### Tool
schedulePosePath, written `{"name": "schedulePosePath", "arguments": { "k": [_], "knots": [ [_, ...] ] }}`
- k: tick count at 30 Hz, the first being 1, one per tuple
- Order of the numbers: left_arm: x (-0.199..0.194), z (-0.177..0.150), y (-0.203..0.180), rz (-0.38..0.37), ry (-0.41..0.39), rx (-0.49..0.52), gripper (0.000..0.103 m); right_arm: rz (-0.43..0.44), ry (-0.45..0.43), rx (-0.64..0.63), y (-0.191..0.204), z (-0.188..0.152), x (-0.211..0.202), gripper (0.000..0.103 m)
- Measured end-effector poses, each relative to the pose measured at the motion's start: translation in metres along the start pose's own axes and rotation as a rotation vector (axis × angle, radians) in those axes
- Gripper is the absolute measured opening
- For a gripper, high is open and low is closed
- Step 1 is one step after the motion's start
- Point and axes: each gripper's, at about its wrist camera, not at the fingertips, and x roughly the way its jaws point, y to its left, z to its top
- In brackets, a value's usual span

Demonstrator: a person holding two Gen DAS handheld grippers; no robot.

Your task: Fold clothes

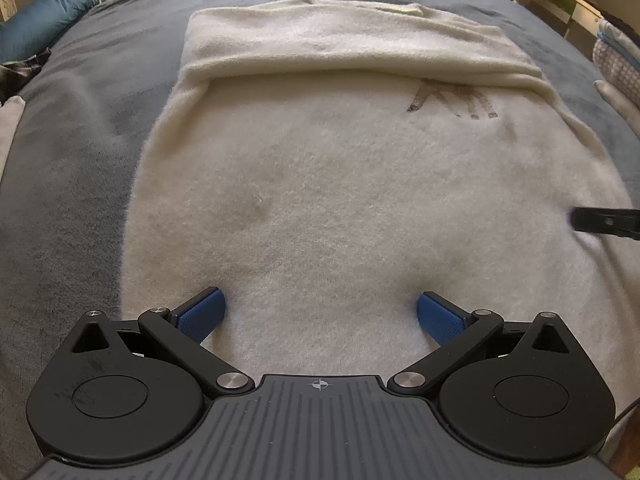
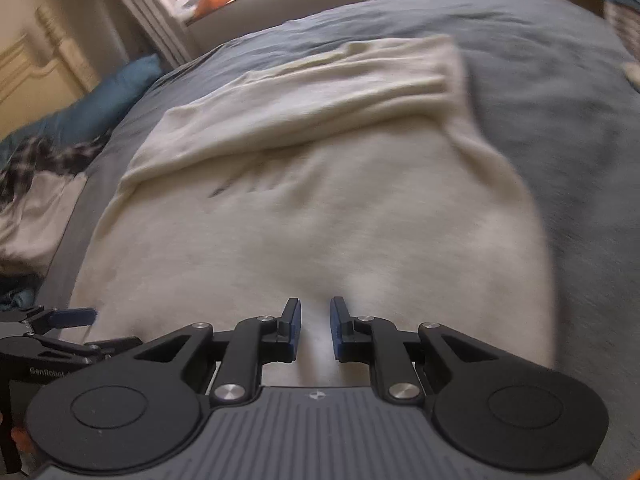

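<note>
At the far left edge, a teal pillow [image 1: 44, 12] and a black-and-white plaid cloth [image 2: 44, 160] lay on the grey-blue fleece bedcover [image 1: 80, 152]. The cream-white fleecy sweater [image 1: 340, 208] lay spread flat over the middle of that bedcover, its far part folded across the body in a thick band, with a dark stitched logo [image 1: 456, 102] just below the fold.

The left gripper [image 1: 320, 314] pointed steeply down at the near part of the sweater, its blue-padded jaws set wide apart with only flat fabric between them, nothing pinched. In the right wrist view it showed at the lower left edge.

The right gripper [image 2: 315, 330] hung over the sweater's near part, further right. Its jaws stood nearly closed, a narrow gap between the blue pads; fabric showed through that gap, but the view was blurred, so whether any cloth was pinched could not be told. Its black tip [image 1: 604, 222] poked in from the right edge of the left wrist view.
</note>
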Motion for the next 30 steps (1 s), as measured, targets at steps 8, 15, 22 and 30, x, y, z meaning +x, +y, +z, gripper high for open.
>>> {"name": "schedulePosePath", "arguments": {
  "k": [8,15,22,30],
  "knots": [
    [-0.001,-0.001,0.003,-0.004,0.005,-0.008,0.103,-0.069,-0.078,0.155,-0.033,-0.002,-0.033,0.019],
    [-0.01,0.006,0.003,-0.014,0.017,0.023,0.103,0.062,-0.076,0.061,0.005,0.014,-0.021,0.019],
    [-0.025,0.016,0.013,0.027,-0.046,-0.006,0.103,0.222,0.047,-0.04,0.056,0.008,0.015,0.019],
    [-0.01,0.012,0.026,0.035,0.028,-0.068,0.103,0.316,0.15,-0.047,0.069,-0.017,0.035,0.016]
  ]
}}
